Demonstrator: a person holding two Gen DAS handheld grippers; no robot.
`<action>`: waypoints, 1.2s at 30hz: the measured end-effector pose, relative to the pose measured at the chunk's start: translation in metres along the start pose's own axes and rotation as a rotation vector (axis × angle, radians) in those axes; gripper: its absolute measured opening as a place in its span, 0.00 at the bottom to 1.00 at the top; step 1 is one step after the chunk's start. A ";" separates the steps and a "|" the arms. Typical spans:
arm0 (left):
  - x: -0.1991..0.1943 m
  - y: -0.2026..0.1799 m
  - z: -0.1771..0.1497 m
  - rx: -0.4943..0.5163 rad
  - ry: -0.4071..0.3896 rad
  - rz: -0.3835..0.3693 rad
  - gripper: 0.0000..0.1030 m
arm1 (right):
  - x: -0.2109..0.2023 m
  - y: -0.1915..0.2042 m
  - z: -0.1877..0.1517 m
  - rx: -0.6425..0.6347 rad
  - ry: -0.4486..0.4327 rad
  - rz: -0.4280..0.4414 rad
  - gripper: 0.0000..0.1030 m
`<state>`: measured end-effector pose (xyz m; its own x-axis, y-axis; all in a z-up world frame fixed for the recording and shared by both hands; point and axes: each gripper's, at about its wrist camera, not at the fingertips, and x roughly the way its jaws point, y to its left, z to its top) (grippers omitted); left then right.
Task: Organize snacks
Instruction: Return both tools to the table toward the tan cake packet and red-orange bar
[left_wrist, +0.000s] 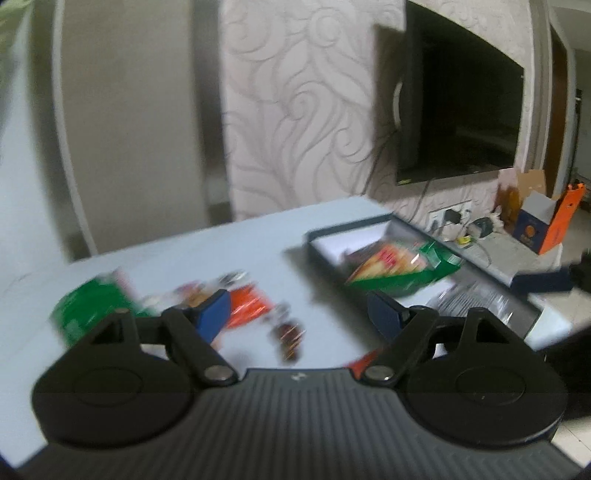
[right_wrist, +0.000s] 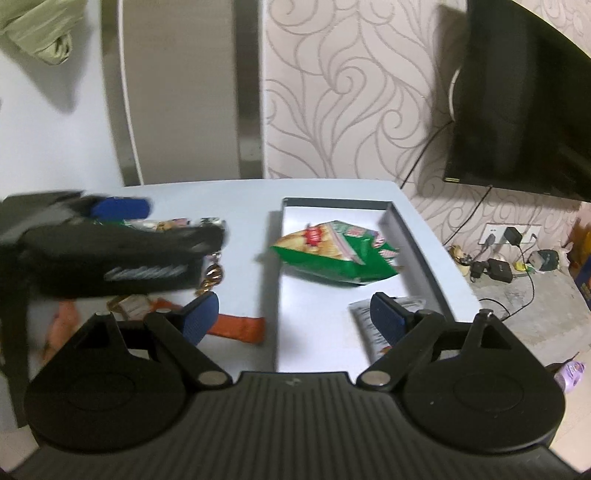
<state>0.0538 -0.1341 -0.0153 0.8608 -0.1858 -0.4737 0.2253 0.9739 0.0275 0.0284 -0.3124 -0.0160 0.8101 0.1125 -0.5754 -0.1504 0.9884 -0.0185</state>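
In the blurred left wrist view, my left gripper (left_wrist: 299, 317) hangs open over loose snacks on the pale table (left_wrist: 240, 251): a green packet (left_wrist: 88, 310), an orange packet (left_wrist: 247, 306) and a small brown candy (left_wrist: 290, 336). Nothing is held between its pads. My right gripper (right_wrist: 293, 317) is open too, empty, above the near end of a grey-rimmed tray (right_wrist: 417, 236). In the tray lie a green chips bag (right_wrist: 332, 254) and a white sachet (right_wrist: 364, 317). An orange packet (right_wrist: 240, 326) and a gold-wrapped candy (right_wrist: 212, 277) lie left of the tray. The left gripper (right_wrist: 110, 258) shows there as a dark blur.
A black TV (right_wrist: 524, 96) hangs on the patterned wall at the right. Below it are a wall socket with chargers and cables (right_wrist: 506, 236) and a stone ledge with an orange and blue box (left_wrist: 543, 225). The table's right edge runs just past the tray.
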 end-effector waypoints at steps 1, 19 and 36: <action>-0.005 0.009 -0.009 -0.010 0.007 0.010 0.80 | 0.000 0.005 -0.002 -0.007 0.000 0.003 0.89; 0.033 0.048 -0.061 -0.064 0.171 0.034 0.59 | 0.003 0.032 -0.003 -0.017 0.008 0.015 0.89; 0.016 0.099 -0.061 -0.130 0.165 0.125 0.58 | 0.049 0.084 0.000 -0.273 0.072 0.080 0.89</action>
<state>0.0625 -0.0326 -0.0735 0.7897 -0.0492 -0.6115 0.0521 0.9986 -0.0132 0.0555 -0.2233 -0.0458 0.7489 0.1717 -0.6400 -0.3670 0.9117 -0.1848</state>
